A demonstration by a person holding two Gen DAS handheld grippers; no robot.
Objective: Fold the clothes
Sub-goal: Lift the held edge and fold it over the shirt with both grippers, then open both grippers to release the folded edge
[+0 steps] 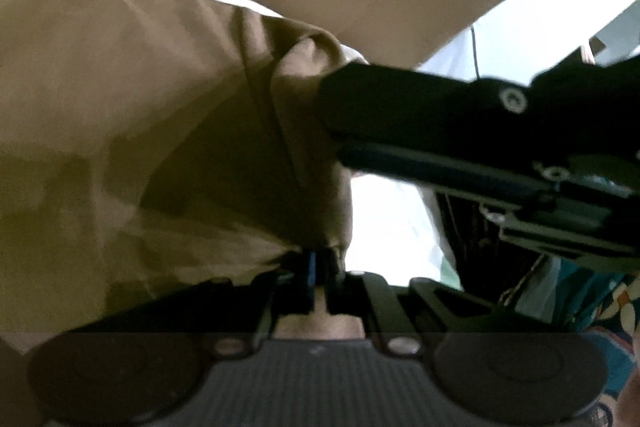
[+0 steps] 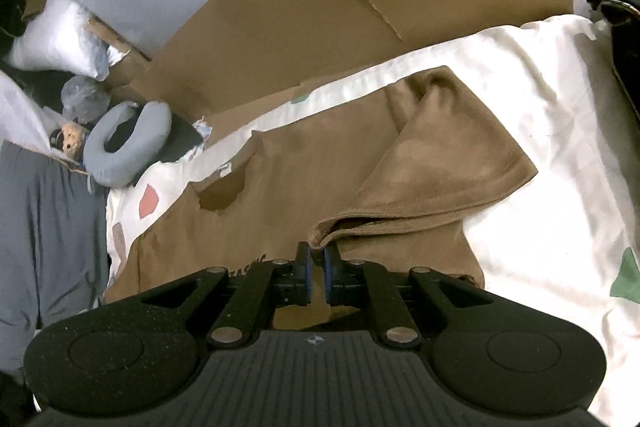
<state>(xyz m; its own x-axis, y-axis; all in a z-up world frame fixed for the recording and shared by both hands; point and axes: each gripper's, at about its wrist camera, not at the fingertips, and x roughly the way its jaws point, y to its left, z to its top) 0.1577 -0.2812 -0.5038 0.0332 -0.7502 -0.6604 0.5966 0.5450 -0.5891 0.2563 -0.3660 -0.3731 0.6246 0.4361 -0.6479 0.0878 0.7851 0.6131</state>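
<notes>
A soft brown cotton-like T-shirt (image 2: 304, 179) lay spread across a white bedsheet with coloured patches (image 2: 540, 155) on a bed, its right sleeve already turned in over the body, with flattened brown cardboard (image 2: 360, 7) standing at the far side and a grey U-shaped neck pillow (image 2: 128, 143) off to the far left. The right claw (image 2: 316, 269) hovered at the near edge of the folded sleeve hem, its blue-padded fingers (image 2: 307, 273) a narrow gap apart with the hem's tip at their ends; no firm pinch could be seen, and the claw read as released or very nearly so. In the left wrist view the left claw (image 1: 318, 273) was clenched on a bunched edge of the same shirt, lifting the cloth so that it draped slackly in front of the lens, while the right tool's black body crossed the right of the frame. The garment looked light, limp and apt to slide and crease, with no stiffness to hold a fold by itself; the stitched hems and seams appeared the surest places to take hold, since a pinch of loose single-layer cloth would likely drag the layers askew.
</notes>
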